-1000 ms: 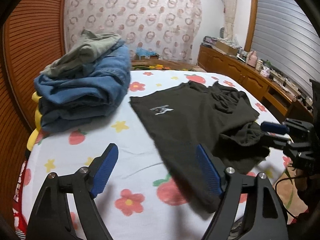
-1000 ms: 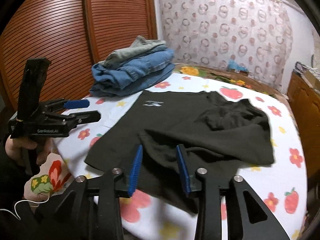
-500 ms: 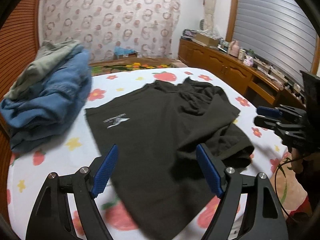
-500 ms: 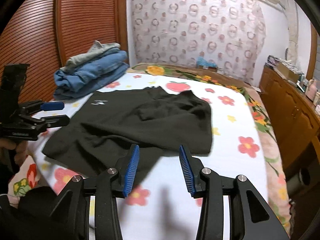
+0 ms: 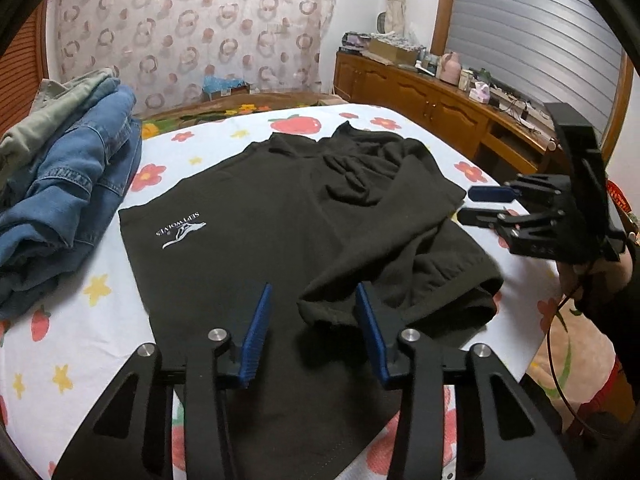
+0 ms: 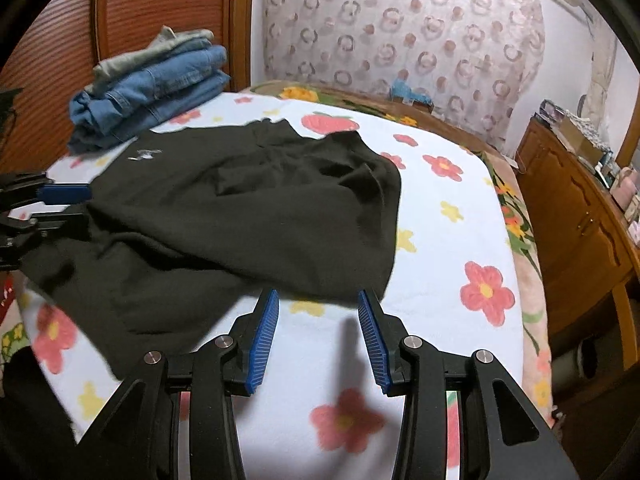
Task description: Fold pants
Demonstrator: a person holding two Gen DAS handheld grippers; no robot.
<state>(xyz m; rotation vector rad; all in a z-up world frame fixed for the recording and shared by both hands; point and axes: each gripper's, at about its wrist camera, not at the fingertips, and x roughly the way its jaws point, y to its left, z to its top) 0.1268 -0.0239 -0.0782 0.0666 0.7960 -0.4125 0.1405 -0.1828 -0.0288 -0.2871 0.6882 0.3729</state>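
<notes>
Now, pants: I see the black pants (image 5: 256,240) spread on the bed (image 5: 104,320), logo leg flat on the left, the right side rumpled and doubled over itself.
Left gripper: my left gripper (image 5: 312,332) is released, blue pads apart, holding nothing; it hovers over the near part of the pants, and a folded hem lies just beyond its right pad.
Right gripper: my right gripper (image 6: 318,332) is also released and empty; it hangs over bare sheet, with the near right hem of the pants (image 6: 248,220) just beyond its fingertips. I cannot tell if either pad touches cloth.
Cross view: from the left wrist the right gripper (image 5: 486,204) shows at the right edge of the bed, beside the pants' right margin; from the right wrist the left gripper (image 6: 60,204) shows at the left, over the pants' left side.
Near edge: the pants run close to the near edge of the bed, and the left leg reaches under my left gripper.
Right edge: open flowered sheet lies right of the pants up to the bed's edge; past it stands a wooden cabinet (image 6: 580,216).
Left side: a stack of folded jeans (image 5: 68,184) sits at the far left, just beside the logo leg, apart from it by a strip of sheet.
Far side: free sheet beyond the waistband, then a patterned curtain (image 5: 192,32).
</notes>
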